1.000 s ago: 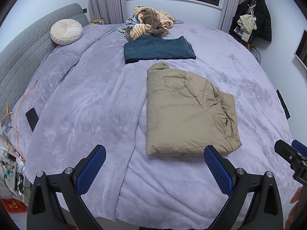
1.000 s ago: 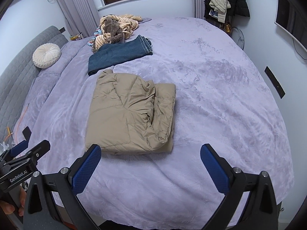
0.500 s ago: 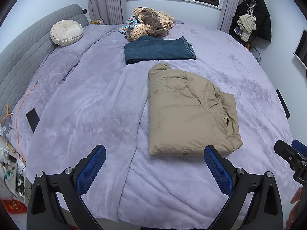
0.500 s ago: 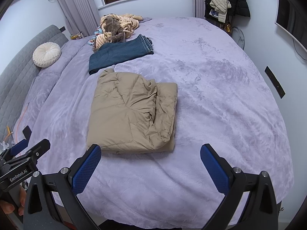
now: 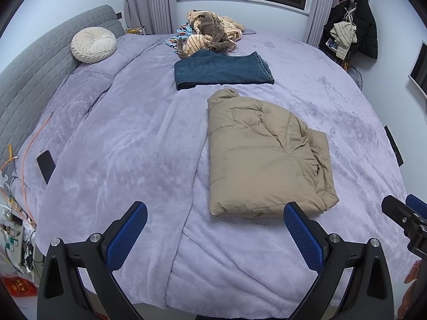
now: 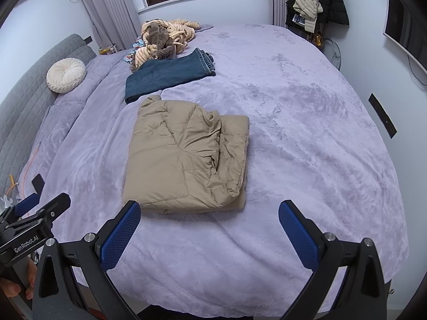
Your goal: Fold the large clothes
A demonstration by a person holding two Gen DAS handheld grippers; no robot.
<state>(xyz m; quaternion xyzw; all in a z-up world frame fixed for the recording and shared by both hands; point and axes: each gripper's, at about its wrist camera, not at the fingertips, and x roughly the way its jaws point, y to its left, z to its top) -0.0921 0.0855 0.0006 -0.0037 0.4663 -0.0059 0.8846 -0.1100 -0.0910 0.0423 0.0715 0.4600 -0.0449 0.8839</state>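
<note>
A tan puffer jacket (image 5: 263, 154) (image 6: 186, 154) lies folded into a rectangle on the purple bedspread (image 5: 120, 146) (image 6: 307, 133), collar pointing to the far side. Beyond it rests a folded pair of dark blue jeans (image 5: 222, 70) (image 6: 168, 76). My left gripper (image 5: 213, 233) hovers open over the near bed edge, its right pad just in front of the jacket's near hem. My right gripper (image 6: 209, 230) is open too, with its left pad by the jacket's near left corner. Neither holds anything.
A heap of striped and brown clothes (image 5: 210, 34) (image 6: 162, 40) sits at the far side. A round cream cushion (image 5: 93, 44) leans on the grey headboard (image 5: 29, 80). A phone (image 5: 46, 162) lies at the left edge. Coats (image 5: 355, 18) hang at the right wall.
Both grippers stay open and empty; the views have shifted slightly, so the jacket sits a little further off. The jacket itself has not moved.
</note>
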